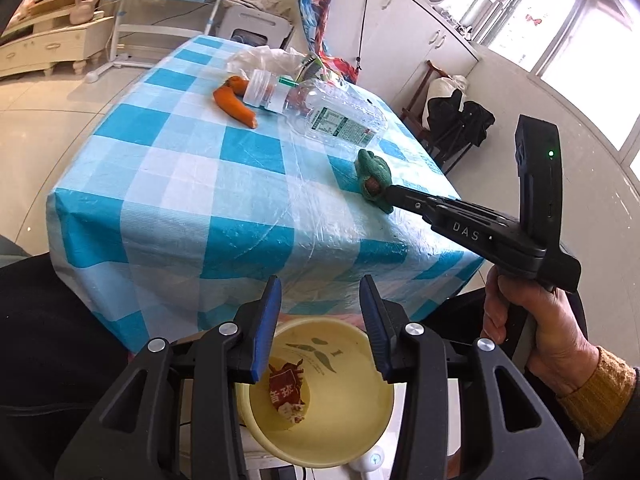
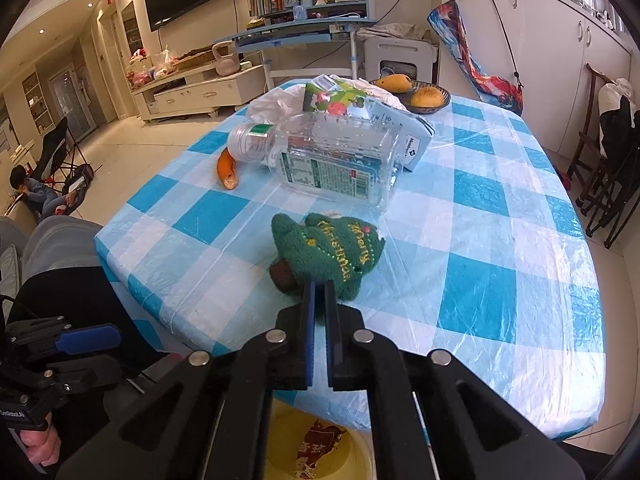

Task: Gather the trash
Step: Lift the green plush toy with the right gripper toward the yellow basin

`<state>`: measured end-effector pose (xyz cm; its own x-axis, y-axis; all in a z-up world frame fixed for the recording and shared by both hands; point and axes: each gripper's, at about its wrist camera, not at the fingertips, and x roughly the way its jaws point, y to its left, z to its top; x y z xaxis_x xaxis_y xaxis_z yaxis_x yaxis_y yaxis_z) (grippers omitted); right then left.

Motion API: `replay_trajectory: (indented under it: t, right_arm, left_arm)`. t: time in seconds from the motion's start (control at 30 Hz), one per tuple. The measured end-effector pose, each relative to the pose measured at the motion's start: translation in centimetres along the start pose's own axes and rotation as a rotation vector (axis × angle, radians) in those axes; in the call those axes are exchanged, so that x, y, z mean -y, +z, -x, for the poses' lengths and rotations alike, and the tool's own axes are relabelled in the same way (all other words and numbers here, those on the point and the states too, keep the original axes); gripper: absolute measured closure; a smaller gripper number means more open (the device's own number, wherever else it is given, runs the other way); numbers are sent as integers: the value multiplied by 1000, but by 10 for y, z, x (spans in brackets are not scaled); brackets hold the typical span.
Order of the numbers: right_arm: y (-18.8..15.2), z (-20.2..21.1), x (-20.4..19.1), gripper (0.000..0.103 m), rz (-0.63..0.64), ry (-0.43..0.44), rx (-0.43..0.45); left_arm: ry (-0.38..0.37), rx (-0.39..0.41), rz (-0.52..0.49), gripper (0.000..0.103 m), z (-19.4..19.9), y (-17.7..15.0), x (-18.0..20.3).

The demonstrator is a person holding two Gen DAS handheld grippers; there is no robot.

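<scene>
The tabletop (image 2: 500, 240) wears a blue-and-white checked cloth under a clear plastic sheet, so I'd expect anything dragged across it to slide easily. Below its near edge sits the pale yellow bin (image 1: 344, 432), already holding a crumpled red wrapper (image 1: 286, 394) printed with white Chinese characters I can't read in full. Largest of the trash on top is the clear plastic bottle (image 2: 320, 156) lying on its side near the middle, with a green-and-white label too small to read; it looks empty, light and springy, likely to dent and squirt out of a squeeze on its smooth belly, so the ribbed neck seems the safer place to take it. Behind it stands a drink carton (image 2: 340, 100) with fruit pictures, stiff but crushable, and a crumpled clear plastic bag (image 2: 276, 106), feather-light. The green plush Christmas tree (image 2: 332, 252) lies just in front of the bottle, "Merry Christmas" stitched in gold; it is soft and light and should compress without slipping. The right gripper (image 2: 319, 292) has its fingers pressed nearly together, pinching the plush's lower edge beside its brown trunk. The orange peel (image 1: 234, 100) lies beside the bottle's cap, limp and probably a little slick. The left gripper (image 1: 320, 320), fingers spread and empty, hangs over the bin; the right tool's body reads "DAS".
</scene>
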<state>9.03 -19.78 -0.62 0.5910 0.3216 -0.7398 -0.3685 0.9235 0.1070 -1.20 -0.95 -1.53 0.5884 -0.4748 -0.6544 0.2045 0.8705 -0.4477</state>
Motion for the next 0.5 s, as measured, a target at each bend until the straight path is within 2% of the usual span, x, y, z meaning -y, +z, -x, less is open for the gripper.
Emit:
replay_trajectory:
  t: [0.07,0.1,0.13,0.17,0.2,0.23,0.27,0.33,0.4,0.5]
  right_arm:
    - [3,-1,-2,96,7,-12,-6]
    - [5,-2,-3,91,7,-21,-6]
    - [7,-3,-3,66,0,-24,-4]
    - [8,-4,-3,45,-10,-25,-1]
    - [10,-5,-3,45,-15,-25,1]
    - [11,-9,-4,55,-11,-20,-10]
    - [11,-13,-6,70,-3,-17,-23]
    - [8,-20,-11,78,16,-17,-42]
    - [4,-19,-14,92,33,-24,-25]
    - [3,-15,-15,93,29,-13,-15]
  left_arm:
    - [1,2,1,64,1,0,0]
    - [2,3,2,64,1,0,0]
    - [2,4,3,64,1,0,-1]
    - [3,5,4,64,1,0,-1]
    - [4,7,5,63,1,-1,-1]
    - [4,8,6,63,2,0,-1]
    - [5,9,7,63,2,-1,-1]
    - [6,10,10,63,2,-1,-2]
    - [7,12,14,62,2,0,-4]
    - [8,14,19,62,2,0,-6]
